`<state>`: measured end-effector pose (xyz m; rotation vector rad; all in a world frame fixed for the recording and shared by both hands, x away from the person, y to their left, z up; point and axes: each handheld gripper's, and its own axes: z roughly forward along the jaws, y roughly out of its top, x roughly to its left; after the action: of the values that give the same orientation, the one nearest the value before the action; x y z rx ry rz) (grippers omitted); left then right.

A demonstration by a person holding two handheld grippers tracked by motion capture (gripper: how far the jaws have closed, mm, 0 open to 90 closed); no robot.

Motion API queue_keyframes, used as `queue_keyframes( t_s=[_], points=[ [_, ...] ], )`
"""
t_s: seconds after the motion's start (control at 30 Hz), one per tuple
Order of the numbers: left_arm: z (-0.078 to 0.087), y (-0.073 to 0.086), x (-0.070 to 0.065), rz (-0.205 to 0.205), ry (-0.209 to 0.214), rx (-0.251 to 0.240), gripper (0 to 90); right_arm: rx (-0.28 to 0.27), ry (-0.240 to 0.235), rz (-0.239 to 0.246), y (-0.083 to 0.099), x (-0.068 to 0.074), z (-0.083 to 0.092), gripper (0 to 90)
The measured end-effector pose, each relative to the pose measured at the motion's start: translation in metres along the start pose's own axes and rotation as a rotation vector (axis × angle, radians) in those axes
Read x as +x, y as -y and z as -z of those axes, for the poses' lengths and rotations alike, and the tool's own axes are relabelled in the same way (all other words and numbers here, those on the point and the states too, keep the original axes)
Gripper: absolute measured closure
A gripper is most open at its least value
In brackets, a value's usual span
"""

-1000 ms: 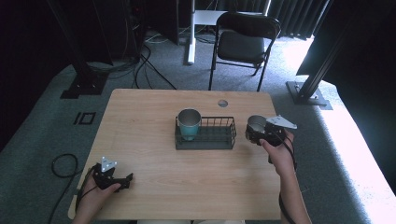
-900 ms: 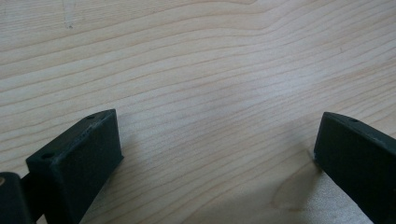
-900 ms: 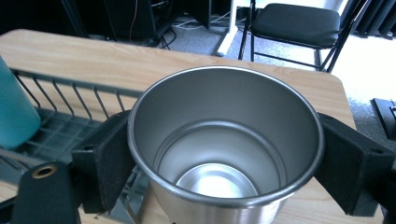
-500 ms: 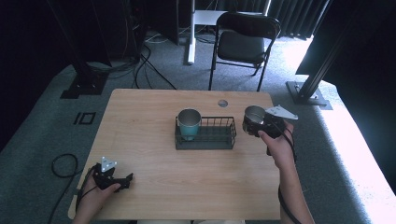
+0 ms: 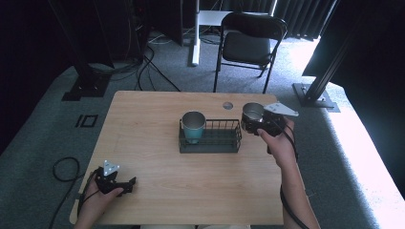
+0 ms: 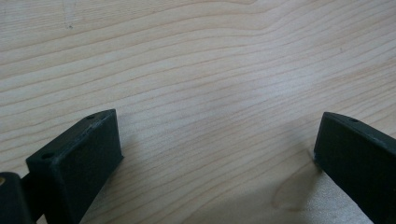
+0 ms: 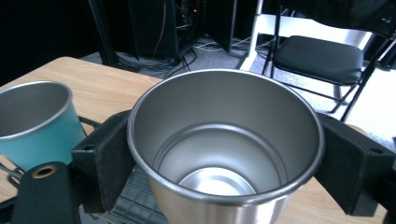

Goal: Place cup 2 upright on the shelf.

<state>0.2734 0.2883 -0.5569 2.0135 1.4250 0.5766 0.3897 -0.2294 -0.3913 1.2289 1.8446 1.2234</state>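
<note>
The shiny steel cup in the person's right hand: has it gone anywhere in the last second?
Yes. The right gripper, shut on the shiny steel cup, carried it leftward to the right end of the black wire basket. The teal metal cup in the basket and the open left gripper, low over the wooden table, stayed put.

The place looks like a lab or recording studio: a bare wooden counter (image 5: 157, 138) stands on grey carpet (image 5: 43, 114), ringed by black curtains (image 5: 305, 14), metal stands (image 5: 317, 81), loose floor cables (image 5: 143, 67) and a black folding chair (image 5: 250, 45) at the frame's top.
</note>
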Motion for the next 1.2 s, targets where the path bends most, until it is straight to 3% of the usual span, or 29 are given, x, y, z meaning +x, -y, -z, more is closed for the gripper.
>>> queue_keyframes(
  t_s=[0.5, 0.83, 1.2],
  points=[
    [0.000, 0.000, 0.000, 0.000, 0.000, 0.000, 1.5, -0.005, -0.081, 0.023, -0.007, 0.036, -0.023, 13.9],
    [0.000, 0.000, 0.000, -0.003, 0.000, 0.001, 1.5, 0.002, -0.098, 0.056, -0.004, 0.049, -0.036, 13.9],
    [0.000, 0.000, 0.000, -0.001, 0.000, 0.001, 1.5, 0.016, -0.116, 0.054, 0.005, 0.058, -0.050, 13.9]
  ],
)
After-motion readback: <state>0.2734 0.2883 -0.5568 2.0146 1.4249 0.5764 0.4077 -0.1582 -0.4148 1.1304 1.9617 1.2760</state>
